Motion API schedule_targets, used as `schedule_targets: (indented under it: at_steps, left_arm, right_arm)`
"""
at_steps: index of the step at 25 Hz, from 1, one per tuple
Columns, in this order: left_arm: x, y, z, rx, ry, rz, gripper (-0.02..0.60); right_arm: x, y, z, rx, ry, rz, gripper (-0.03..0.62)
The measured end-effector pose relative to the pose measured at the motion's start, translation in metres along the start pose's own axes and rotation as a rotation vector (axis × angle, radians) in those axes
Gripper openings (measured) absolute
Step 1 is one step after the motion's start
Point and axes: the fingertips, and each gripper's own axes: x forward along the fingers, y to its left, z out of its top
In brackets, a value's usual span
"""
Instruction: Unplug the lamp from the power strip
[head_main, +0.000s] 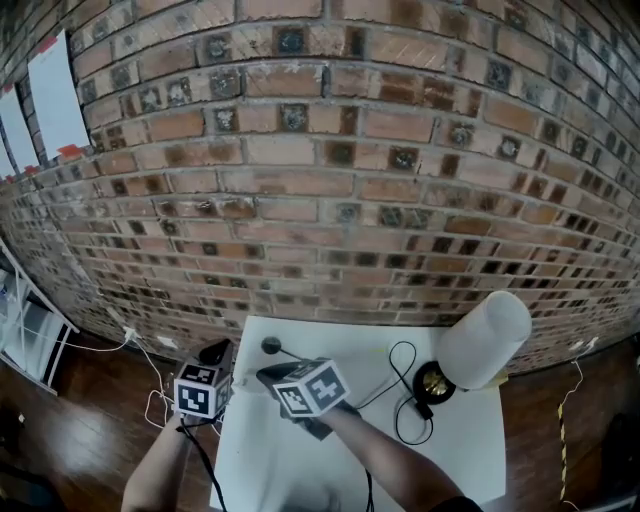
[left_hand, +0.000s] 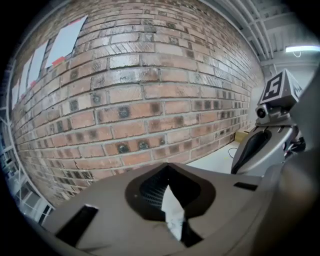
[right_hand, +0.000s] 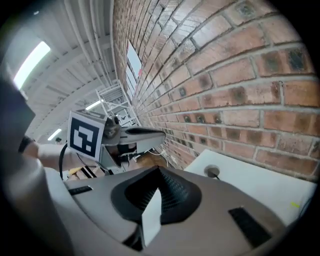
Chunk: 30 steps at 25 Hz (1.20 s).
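The lamp stands at the right of the white table (head_main: 300, 460), with a white shade (head_main: 485, 340) on a brass base (head_main: 432, 382). Its black cord (head_main: 400, 355) loops over the tabletop. A small black round piece (head_main: 270, 345) (right_hand: 212, 171) lies near the table's back edge with a thin cord running from it. My left gripper (head_main: 215, 352) (left_hand: 170, 200) hangs over the table's left edge, shut and empty. My right gripper (head_main: 268, 375) (right_hand: 155, 200) is beside it over the table, jaws together with nothing in them. No power strip shows clearly.
A brick wall (head_main: 330, 180) rises just behind the table. White cables (head_main: 150, 400) lie on the dark wooden floor at the left. A white metal rack (head_main: 30, 340) stands at the far left. Papers (head_main: 55, 90) hang on the wall.
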Motion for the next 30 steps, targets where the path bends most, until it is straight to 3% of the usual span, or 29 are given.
schedule_targets:
  at_steps: [12,22,30]
  left_arm:
    - [-0.087,-0.001,0.055,0.004,-0.161,0.035,0.011]
    - [-0.155,-0.006,0.084,0.000,-0.290,0.029,0.011]
    - [-0.182,-0.013,0.080,-0.028,-0.333,0.007,0.011]
  right_arm:
    - [-0.053,0.081,0.081,0.039,-0.302,0.076,0.002]
    - [-0.077,0.150,0.098,-0.029,-0.388,0.117,0.002]
    - [-0.084,0.163,0.085,-0.027,-0.394,0.084,0.002]
